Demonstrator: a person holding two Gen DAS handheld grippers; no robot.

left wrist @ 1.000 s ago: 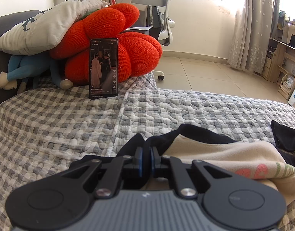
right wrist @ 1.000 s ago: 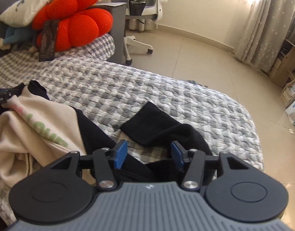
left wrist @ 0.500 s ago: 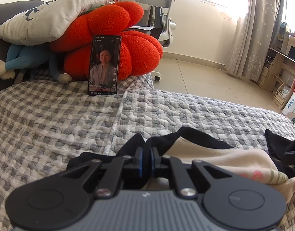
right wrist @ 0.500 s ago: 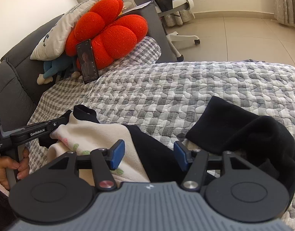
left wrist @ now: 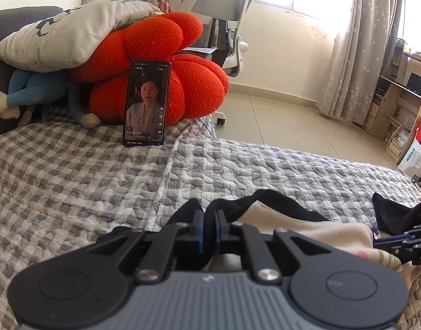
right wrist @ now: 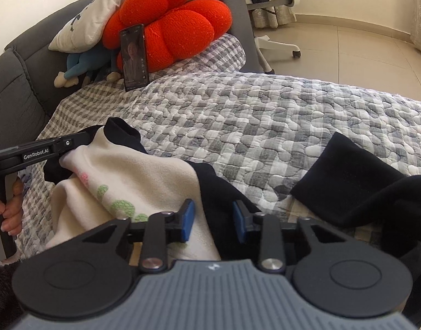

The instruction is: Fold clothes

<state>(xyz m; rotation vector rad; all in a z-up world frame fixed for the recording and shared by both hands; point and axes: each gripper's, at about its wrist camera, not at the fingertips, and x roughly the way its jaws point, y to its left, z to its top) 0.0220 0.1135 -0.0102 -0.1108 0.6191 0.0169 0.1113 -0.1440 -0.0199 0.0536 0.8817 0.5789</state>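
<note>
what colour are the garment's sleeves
Black, on a cream garment body; the sleeve shows best in the right wrist view.

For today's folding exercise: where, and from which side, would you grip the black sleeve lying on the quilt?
I'd grip the black sleeve at its squared cuff end, coming from the quilt side: that edge lies flat and free, while the rest bunches up.

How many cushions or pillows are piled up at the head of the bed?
2: an orange pumpkin-shaped cushion behind the propped phone, and a grey-white pillow lying on top of it. More may be hidden underneath.
</note>
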